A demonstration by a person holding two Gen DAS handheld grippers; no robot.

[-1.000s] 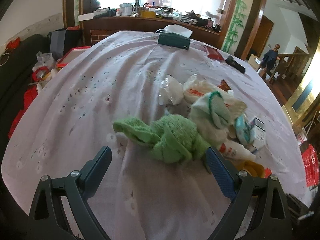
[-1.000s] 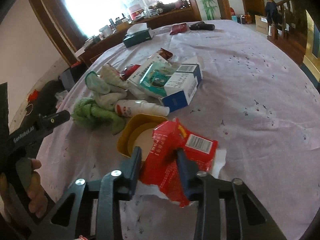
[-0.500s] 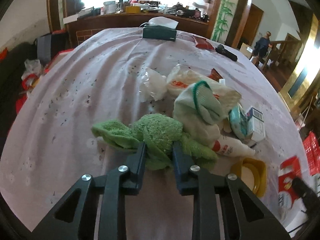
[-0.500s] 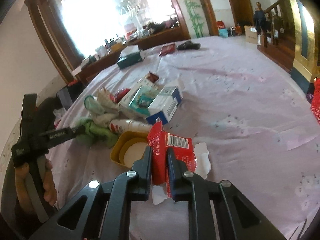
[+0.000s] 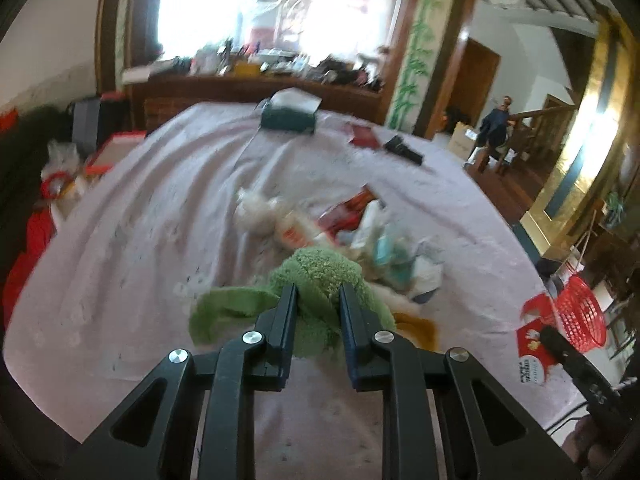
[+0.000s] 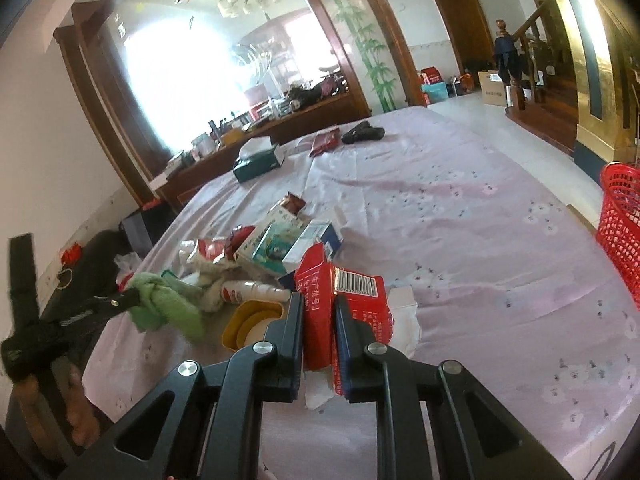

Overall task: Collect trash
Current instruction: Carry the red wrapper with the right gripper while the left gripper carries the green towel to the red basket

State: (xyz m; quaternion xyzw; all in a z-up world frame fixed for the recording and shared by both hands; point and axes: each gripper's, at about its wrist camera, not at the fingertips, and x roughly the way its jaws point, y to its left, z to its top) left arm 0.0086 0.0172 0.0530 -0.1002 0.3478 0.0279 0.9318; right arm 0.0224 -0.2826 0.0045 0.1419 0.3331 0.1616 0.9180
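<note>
A fluffy green cloth (image 5: 320, 268) hangs a little above the lilac tablecloth (image 5: 160, 240). My left gripper (image 5: 318, 290) has its jaws closing on the cloth, and the pads press into it. In the right wrist view the same cloth (image 6: 168, 304) dangles from the left gripper (image 6: 134, 298). My right gripper (image 6: 319, 300) is shut on a crumpled red carton (image 6: 316, 276) with a barcode, raised off the table. A white paper scrap (image 6: 404, 308) lies beneath it.
A trash pile lies mid-table: a yellow bowl (image 6: 252, 320), a white bottle (image 6: 252, 291), medicine boxes (image 6: 288, 240) and wrappers. A green tissue box (image 6: 256, 160) and a black object (image 6: 364, 132) sit far back. A red basket (image 6: 622, 220) stands past the table's right edge.
The left gripper went from wide open to shut on the green cloth and lifted it. The right gripper narrowed onto the red carton and raised it off the table.
</note>
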